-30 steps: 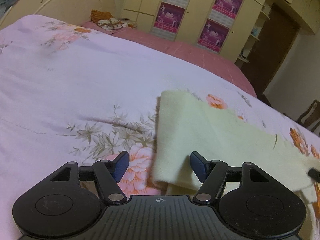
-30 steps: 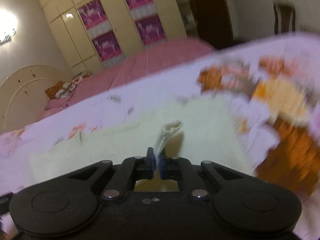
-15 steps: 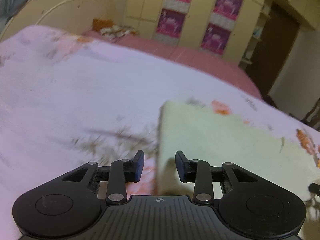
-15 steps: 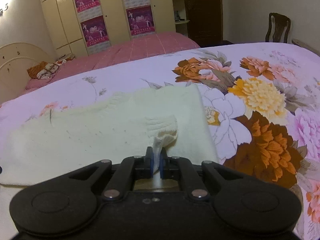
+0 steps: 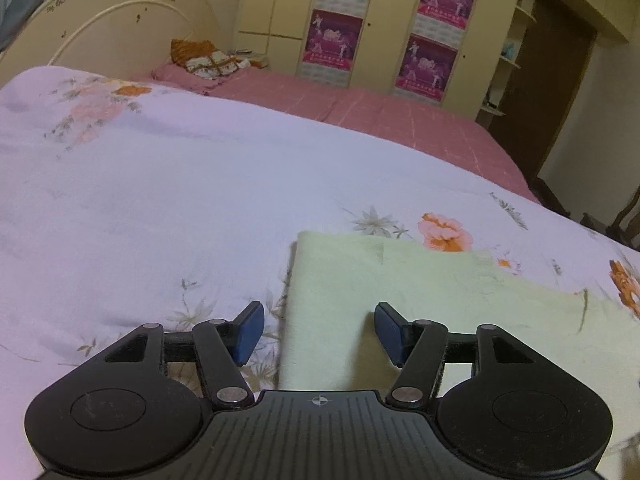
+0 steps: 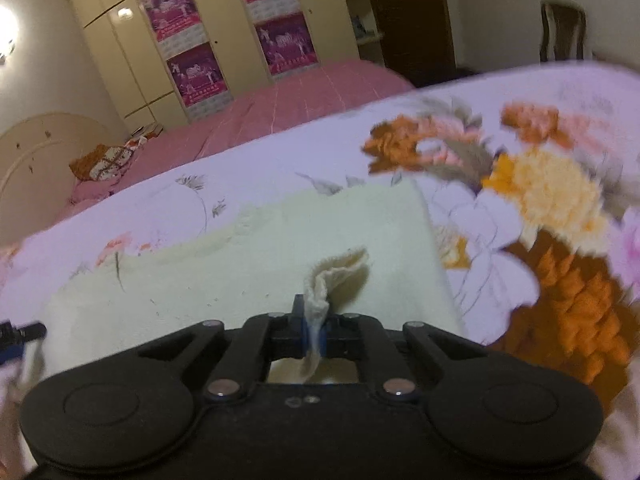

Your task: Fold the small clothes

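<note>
Left wrist view: the left tool point(image 5: 316, 330) stands with its blue pads spread wide and nothing between them. It hovers low over the near left corner of the pale yellow garment point(image 5: 420, 300), which lies flat on the floral bedspread point(image 5: 160, 200). The garment's left edge runs up between the two pads, nearer the left one; whether either pad touches the cloth cannot be told. A pink bed point(image 5: 380, 116) and a wardrobe point(image 5: 380, 32) stand well behind.

Right wrist view: the right tool point(image 6: 314, 332) is pressed together on a bunched fold of the same garment point(image 6: 240, 272) — the pinched cloth stands up from the jaws in a small ridge. The rest lies spread on the bedspread point(image 6: 560, 220), its right edge near the orange flower print. The picture is blurred toward the right. At the far left edge a dark and blue object shows, probably the other tool's tip, but it is too small to confirm.

Judgement on the step: one side is gripped, the other is not yet taken. To do it well, the left tool should settle over the corner so that the edge lies squarely between its pads, then close on both layers if the piece is doubled. Both ends should then rise together at equal height — an uneven lift would skew the fold line. The single-point pinch on the right looks shallow and may slip under tension.
</note>
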### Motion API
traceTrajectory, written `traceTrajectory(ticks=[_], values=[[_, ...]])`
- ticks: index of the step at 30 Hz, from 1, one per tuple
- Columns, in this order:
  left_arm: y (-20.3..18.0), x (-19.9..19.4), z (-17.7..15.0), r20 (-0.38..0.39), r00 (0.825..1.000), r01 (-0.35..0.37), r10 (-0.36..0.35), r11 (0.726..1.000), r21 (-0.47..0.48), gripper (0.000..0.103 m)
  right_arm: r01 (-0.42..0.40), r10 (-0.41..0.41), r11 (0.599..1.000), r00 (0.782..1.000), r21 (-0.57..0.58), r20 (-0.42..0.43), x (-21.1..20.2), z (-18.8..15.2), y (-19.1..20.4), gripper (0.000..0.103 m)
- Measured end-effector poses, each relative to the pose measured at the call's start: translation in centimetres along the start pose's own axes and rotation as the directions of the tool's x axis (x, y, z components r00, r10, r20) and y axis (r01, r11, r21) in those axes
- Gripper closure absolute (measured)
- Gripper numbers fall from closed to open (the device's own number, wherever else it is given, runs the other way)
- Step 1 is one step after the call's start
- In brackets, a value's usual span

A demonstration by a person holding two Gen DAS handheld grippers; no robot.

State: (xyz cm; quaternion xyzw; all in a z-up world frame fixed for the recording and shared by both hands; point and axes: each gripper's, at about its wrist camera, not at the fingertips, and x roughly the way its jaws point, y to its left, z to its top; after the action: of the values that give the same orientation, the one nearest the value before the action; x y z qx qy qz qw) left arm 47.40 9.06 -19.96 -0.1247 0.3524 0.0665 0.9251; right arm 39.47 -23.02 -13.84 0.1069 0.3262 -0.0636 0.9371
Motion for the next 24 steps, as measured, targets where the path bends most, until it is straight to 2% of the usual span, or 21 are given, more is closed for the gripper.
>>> traceTrajectory(ticks=[2, 4, 8, 9, 10, 13, 17, 20, 21, 22, 24], values=[[0.0, 0.1, 0.1, 0.006, 1.0, 0.006, -0.006, 1.0, -0.007, 0.042, 0.048, -0.047, 0.999, 0.999, -0.025, 0.025, -0.3, -0.3, -0.4, 0.098], [-0.3, 0.3, 0.2, 0.011, 1.0, 0.008, -0.008, 1.0, 0.01, 0.042, 0.085, -0.084, 0.996, 0.996, -0.038, 0.015, -0.1, -0.7, -1.0, 0.098], [-0.5, 1.0, -0.1, 0.022, 1.0, -0.023, 0.022, 0.999, 0.041, 0.042, 0.054, -0.055, 0.995, 0.998, -0.081, -0.01, 0.5, -0.5, -0.6, 0.094], [-0.4, 1.1, 0.0, 0.023, 0.999, -0.024, 0.023, 0.999, 0.033, 0.042, 0.065, -0.065, 0.994, 0.998, -0.085, 0.004, 0.3, -0.4, -0.5, 0.092], [-0.2, 1.1, 0.0, 0.024, 0.999, -0.021, 0.021, 0.999, 0.025, 0.042, 0.081, -0.079, 0.994, 0.997, -0.08, 0.022, 0.1, -0.2, -0.5, 0.086], [0.2, 1.3, 0.2, 0.031, 0.999, -0.031, 0.03, 0.999, 0.02, 0.042, 0.127, -0.122, 0.99, 0.989, -0.065, 0.082, -0.9, 0.3, -1.1, 0.083], [-0.1, 1.3, 0.3, 0.025, 0.999, -0.032, 0.031, 0.999, 0.023, 0.042, 0.081, -0.073, 0.995, 0.989, -0.055, 0.13, -1.8, 0.6, -1.2, 0.083], [-0.4, 0.9, 0.2, 0.02, 1.0, -0.022, 0.021, 0.999, 0.027, 0.042, 0.041, -0.032, 0.991, 0.997, -0.126, 0.071, -0.8, 0.2, -0.1, 0.084], [-0.4, 0.9, 0.0, 0.02, 0.999, -0.026, 0.025, 0.999, 0.044, 0.042, 0.041, -0.032, 0.991, 0.997, -0.126, 0.071, -0.8, 0.2, -0.1, 0.085], [-0.3, 0.9, 0.0, 0.021, 1.0, -0.023, 0.022, 0.998, 0.058, 0.042, 0.045, -0.045, 0.989, 0.999, -0.14, 0.0, 0.3, -0.1, -0.2, 0.086], [-0.1, 0.5, 0.0, 0.011, 1.0, -0.019, 0.019, 0.998, 0.055, 0.042, 0.057, -0.059, 0.99, 0.998, -0.128, -0.011, 0.7, -0.3, -0.8, 0.087]])
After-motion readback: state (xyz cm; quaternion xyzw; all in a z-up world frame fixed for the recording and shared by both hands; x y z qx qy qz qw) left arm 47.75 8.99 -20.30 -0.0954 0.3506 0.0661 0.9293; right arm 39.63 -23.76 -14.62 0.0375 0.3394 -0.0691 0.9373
